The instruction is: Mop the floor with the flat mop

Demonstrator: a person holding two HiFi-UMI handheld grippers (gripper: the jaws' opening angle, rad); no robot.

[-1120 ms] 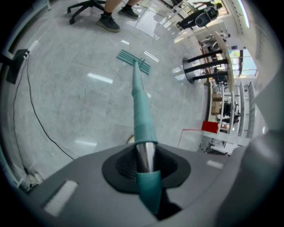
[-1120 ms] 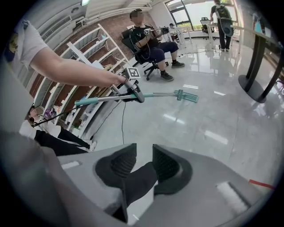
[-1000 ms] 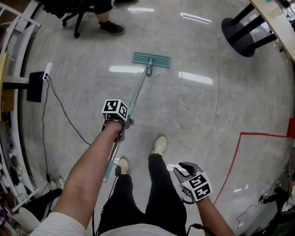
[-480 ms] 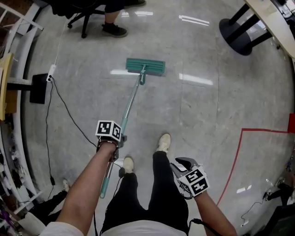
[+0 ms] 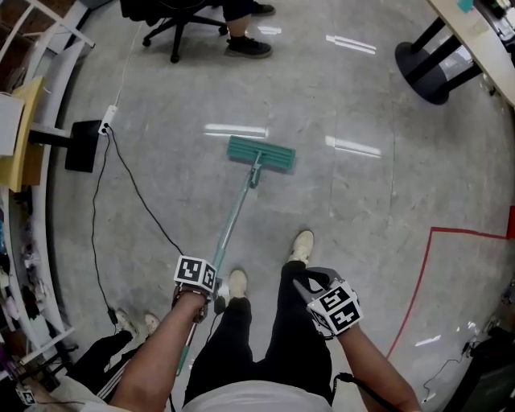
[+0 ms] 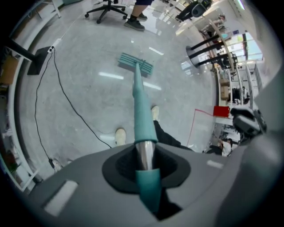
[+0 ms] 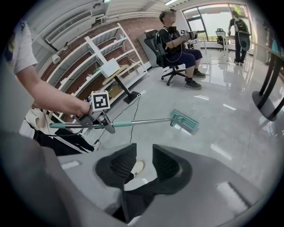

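Observation:
The flat mop's teal head [image 5: 261,154] lies flat on the grey floor ahead of my feet. Its pole [image 5: 235,221] slants back down to my left gripper [image 5: 200,309], which is shut on the pole near its teal grip. In the left gripper view the pole [image 6: 141,111] runs from between the jaws out to the mop head [image 6: 136,64]. My right gripper [image 5: 309,282] hangs above my right leg, open, with nothing between its jaws. The right gripper view shows the mop head [image 7: 184,120] and the left gripper [image 7: 100,119] off to its left.
A person sits on a wheeled office chair [image 5: 189,20] at the far side. A power strip [image 5: 107,121] and black cable [image 5: 137,197] trail along the left by metal shelving [image 5: 44,56]. A black table base [image 5: 430,68] stands far right. Red tape [image 5: 418,273] marks the floor at right.
The mop head has slid back across the floor toward my feet. My left gripper has drawn back toward my body with the pole. The right gripper has hardly moved.

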